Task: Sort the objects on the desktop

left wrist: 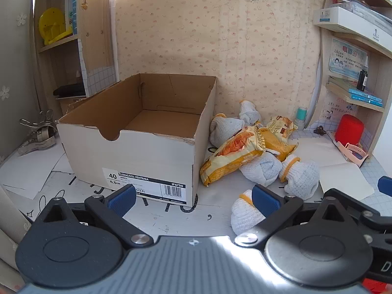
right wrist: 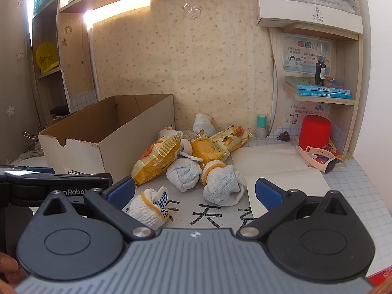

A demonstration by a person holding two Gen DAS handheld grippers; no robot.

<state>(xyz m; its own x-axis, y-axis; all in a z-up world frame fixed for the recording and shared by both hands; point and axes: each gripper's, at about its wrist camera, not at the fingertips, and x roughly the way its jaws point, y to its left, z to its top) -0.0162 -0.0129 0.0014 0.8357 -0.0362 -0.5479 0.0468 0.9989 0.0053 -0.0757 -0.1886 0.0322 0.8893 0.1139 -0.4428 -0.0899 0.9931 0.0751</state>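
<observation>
Beside the empty cardboard box [left wrist: 137,132], both the left hand-held gripper [left wrist: 193,199] and right hand-held gripper [right wrist: 194,193] hover spread, holding nothing.

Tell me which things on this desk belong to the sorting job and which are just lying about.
Job items:
- shoe box, open and empty
- yellow snack packets
- rolled white gloves
- left gripper and right gripper, both open

Probably just lying about:
- red cylinder
- pink watch strap
- dark bottle on the shelf books
- metal clips
</observation>
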